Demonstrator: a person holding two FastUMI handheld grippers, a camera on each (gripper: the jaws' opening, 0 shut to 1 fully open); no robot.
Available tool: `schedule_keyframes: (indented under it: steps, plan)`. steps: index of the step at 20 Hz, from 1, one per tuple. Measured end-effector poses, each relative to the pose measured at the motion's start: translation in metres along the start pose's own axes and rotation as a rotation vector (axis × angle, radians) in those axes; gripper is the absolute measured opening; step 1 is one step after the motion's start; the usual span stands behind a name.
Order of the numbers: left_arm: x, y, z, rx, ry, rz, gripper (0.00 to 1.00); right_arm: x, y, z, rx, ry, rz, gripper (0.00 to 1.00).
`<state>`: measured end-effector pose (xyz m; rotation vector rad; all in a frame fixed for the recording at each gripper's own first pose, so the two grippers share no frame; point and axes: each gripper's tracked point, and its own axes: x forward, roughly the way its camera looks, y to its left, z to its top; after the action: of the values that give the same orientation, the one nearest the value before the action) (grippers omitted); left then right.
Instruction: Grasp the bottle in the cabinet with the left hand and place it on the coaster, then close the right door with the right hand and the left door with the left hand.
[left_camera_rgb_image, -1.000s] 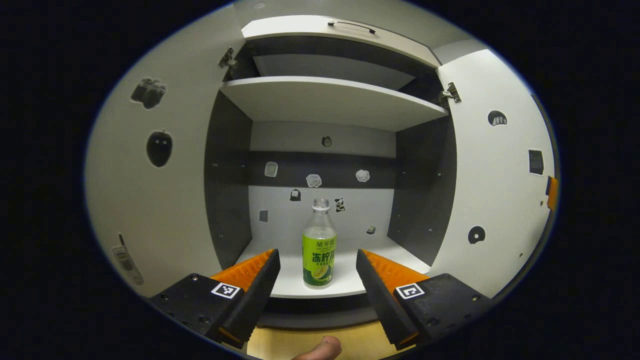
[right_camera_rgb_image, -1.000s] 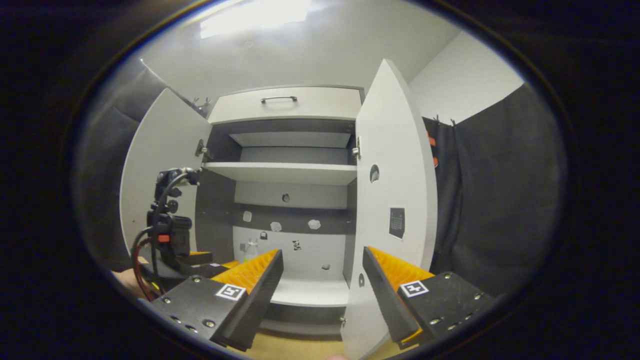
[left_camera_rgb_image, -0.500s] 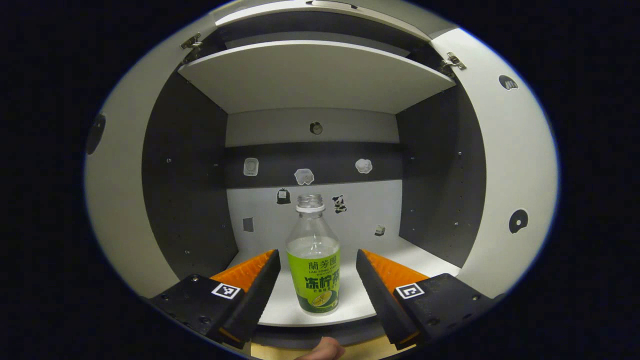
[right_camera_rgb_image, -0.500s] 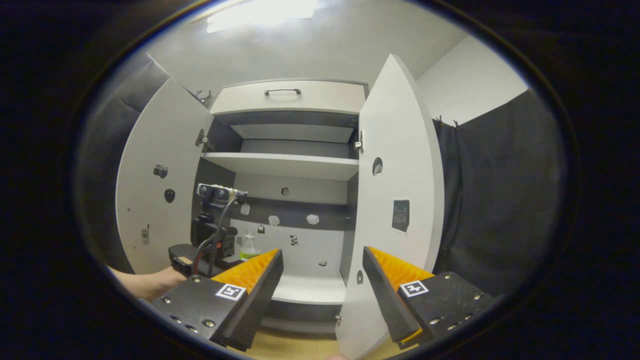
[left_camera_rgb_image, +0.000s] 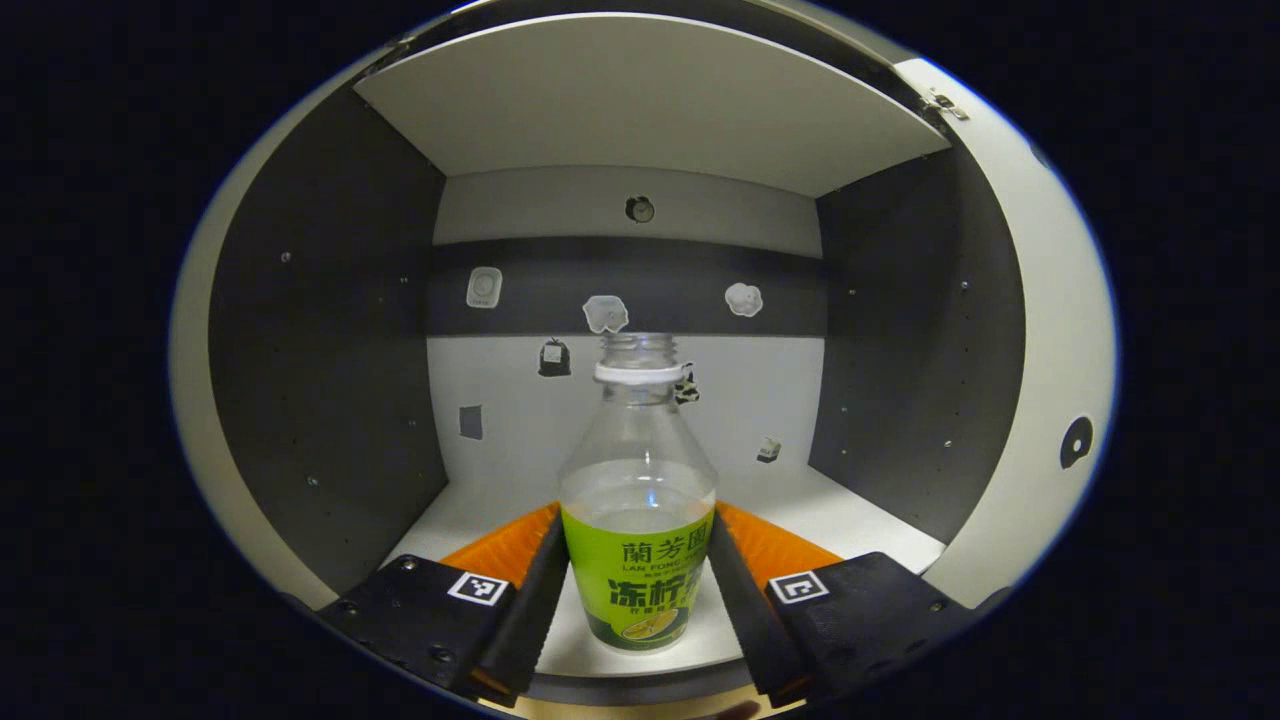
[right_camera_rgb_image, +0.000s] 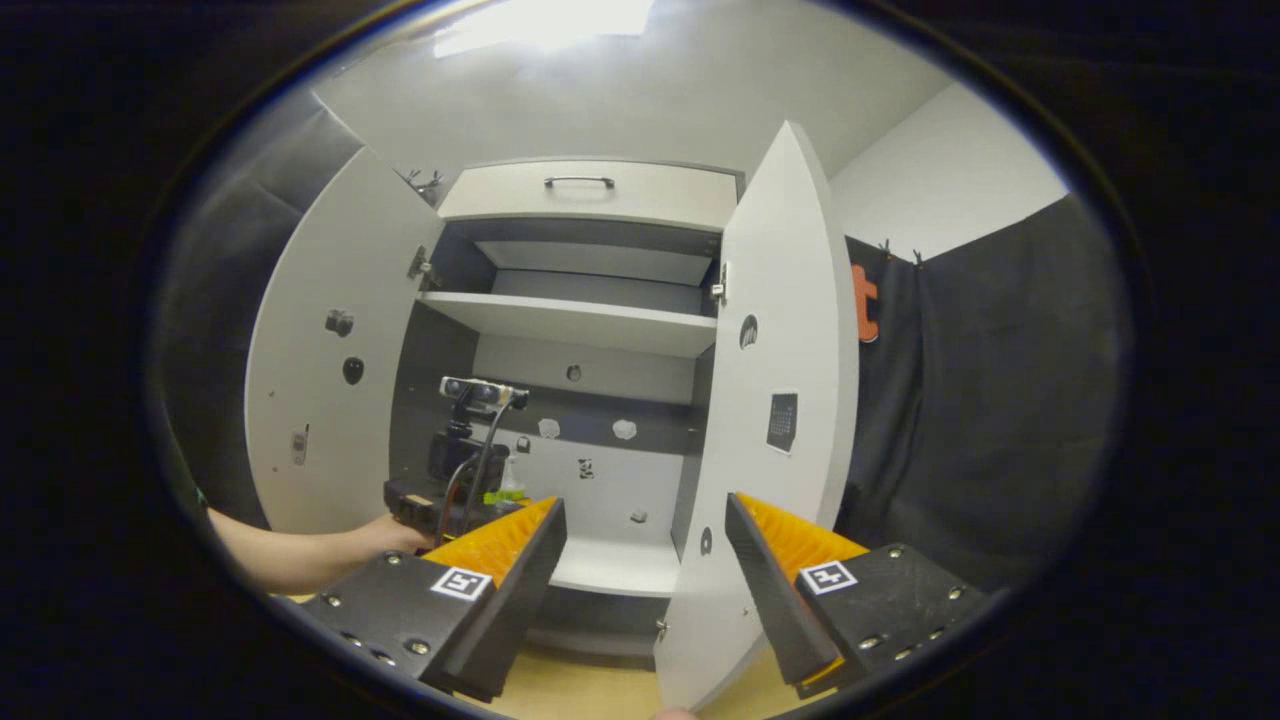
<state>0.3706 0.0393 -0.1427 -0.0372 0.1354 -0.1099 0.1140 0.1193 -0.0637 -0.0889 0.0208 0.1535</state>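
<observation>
left claw (left_camera_rgb_image: 637, 590): straddling bottle (left_camera_rgb_image: 637, 520) on cabinet shelf (left_camera_rgb_image: 850, 510), fingers flanking label; contact unclear
right claw (right_camera_rgb_image: 645, 560): hanging released by right door (right_camera_rgb_image: 775, 440); awaiting closing

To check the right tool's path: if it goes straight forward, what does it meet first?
Probably the edge of the open right cabinet door, which stands between the right tool's open fingers; depth is unclear.

Clear glossy plastic bottle (left_camera_rgb_image: 637, 480) with a green printed wrap label, smooth and slightly shiny. White matt laminate cabinet floor (left_camera_rgb_image: 850, 515) at 5 o'clock; dark grey matt side panels (left_camera_rgb_image: 330, 350) at 9 o'clock, dotted with small peg holes. White matt right door (right_camera_rgb_image: 775, 420), smooth, with a small metal hinge (right_camera_rgb_image: 717, 290). Black matt cloth wall (right_camera_rgb_image: 980, 400) at 3 o'clock, softly creased.
</observation>
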Motion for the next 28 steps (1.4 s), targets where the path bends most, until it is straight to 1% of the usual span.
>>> schedule_keyframes:
  steps: [3,7,10,11,14,15,16,17,18,19,21,22,25,26,27,28]
  plan:
    - [-0.026,-0.007,0.01,0.011,-0.007,-0.014,0.79,-0.014,-0.006,0.002,0.027,-0.001,0.002,0.96]
    - [-0.081,-0.018,0.027,0.017,-0.041,-0.034,0.79,-0.038,-0.015,0.006,0.064,-0.009,0.002,0.96]
    - [-0.125,-0.025,0.029,0.013,-0.038,-0.044,0.77,-0.059,-0.017,0.009,0.079,-0.016,0.009,0.96]
    - [-0.139,-0.027,0.028,0.008,-0.04,-0.043,0.79,-0.067,-0.019,0.011,0.079,-0.02,0.011,0.96]
    - [-0.18,-0.03,0.026,0.0,-0.053,-0.029,0.78,-0.089,-0.017,0.017,0.088,-0.03,0.033,0.96]
    - [-0.193,-0.032,0.023,-0.001,-0.054,-0.027,0.79,-0.095,-0.016,0.018,0.092,-0.034,0.041,0.99]
    - [-0.205,-0.034,0.019,-0.001,-0.055,-0.023,0.79,-0.101,-0.015,0.018,0.095,-0.036,0.05,0.96]
    - [-0.217,-0.036,0.014,0.002,-0.057,-0.019,0.79,-0.107,-0.014,0.018,0.098,-0.036,0.059,0.99]
    - [-0.228,-0.038,0.007,0.007,-0.056,-0.017,0.79,-0.113,-0.014,0.018,0.099,-0.036,0.065,0.96]
    - [-0.238,-0.043,-0.001,0.017,-0.054,-0.026,0.79,-0.118,-0.015,0.017,0.103,-0.037,0.071,0.99]
    - [-0.257,-0.052,-0.016,0.028,-0.053,-0.04,0.79,-0.125,-0.014,0.015,0.114,-0.034,0.084,0.99]
    - [-0.265,-0.056,-0.025,0.021,-0.049,-0.045,0.79,-0.127,-0.014,0.014,0.116,-0.031,0.087,0.96]
    - [-0.283,-0.069,-0.064,-0.004,-0.014,-0.059,0.79,-0.134,-0.016,0.013,0.119,-0.036,0.089,0.96]
    - [-0.288,-0.072,-0.076,0.013,-0.009,-0.064,0.79,-0.135,-0.015,0.014,0.132,-0.042,0.09,0.96]
    - [-0.292,-0.077,-0.086,0.026,-0.011,-0.07,0.82,-0.136,-0.014,0.016,0.153,-0.044,0.093,0.96]
    - [-0.296,-0.084,-0.098,0.025,-0.013,-0.088,0.79,-0.137,-0.014,0.016,0.17,-0.045,0.095,0.96]
